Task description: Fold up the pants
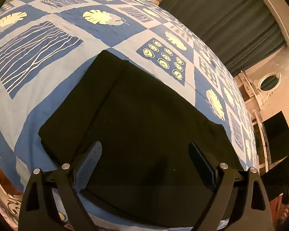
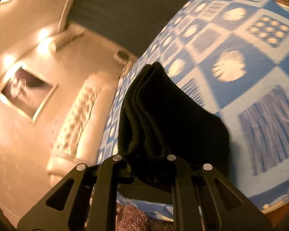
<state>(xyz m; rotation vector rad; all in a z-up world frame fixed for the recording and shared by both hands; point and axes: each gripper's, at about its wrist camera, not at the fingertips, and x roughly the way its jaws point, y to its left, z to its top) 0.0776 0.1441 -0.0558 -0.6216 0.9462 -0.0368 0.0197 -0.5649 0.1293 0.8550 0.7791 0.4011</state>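
A: Where are your pants?
B: Folded black on the bed; your left gripper hovers spread wide above them.
A: Right gripper?
B: Clenched on a bunched fold of pants, lifted off the bed.

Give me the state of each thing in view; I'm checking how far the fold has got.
Black pants: partly folded, flat on the bedspread, several layers bunched and lifted at the right claw.
Left claw: open, empty, above the pants.
Right claw: shut on the pants.
Bedspread: spread flat.
Curtain: drawn closed.
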